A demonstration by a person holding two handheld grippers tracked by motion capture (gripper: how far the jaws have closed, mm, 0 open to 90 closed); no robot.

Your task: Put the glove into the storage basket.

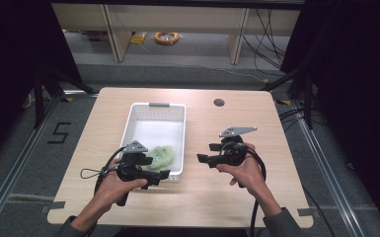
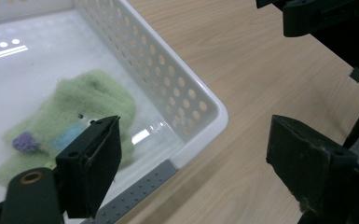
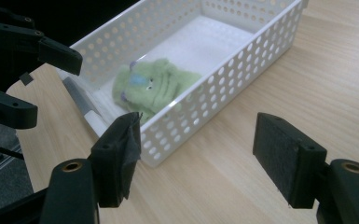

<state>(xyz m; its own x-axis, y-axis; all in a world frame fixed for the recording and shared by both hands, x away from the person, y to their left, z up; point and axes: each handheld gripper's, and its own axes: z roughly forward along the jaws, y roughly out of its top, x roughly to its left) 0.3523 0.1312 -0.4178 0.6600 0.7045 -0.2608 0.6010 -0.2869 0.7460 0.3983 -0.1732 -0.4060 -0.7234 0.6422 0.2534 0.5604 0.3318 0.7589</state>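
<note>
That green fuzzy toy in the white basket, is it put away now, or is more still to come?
The green toy already lies on the floor of the white basket, at its near end. Nothing is in hand: the left gripper and right gripper are both open and empty, close to the basket. No other loose item shows on the table, so little seems left.

A light wooden table [image 1: 237, 197] stood on a grey floor [image 1: 187, 74], with a dark round hole [image 1: 219, 102] near its far right edge. Beyond it, on the far floor, lay a coil of orange cable [image 1: 167, 37] beneath pale wooden furniture [image 1: 116, 29]. A black mark [image 1: 59, 132] showed on the floor to the left.
</note>
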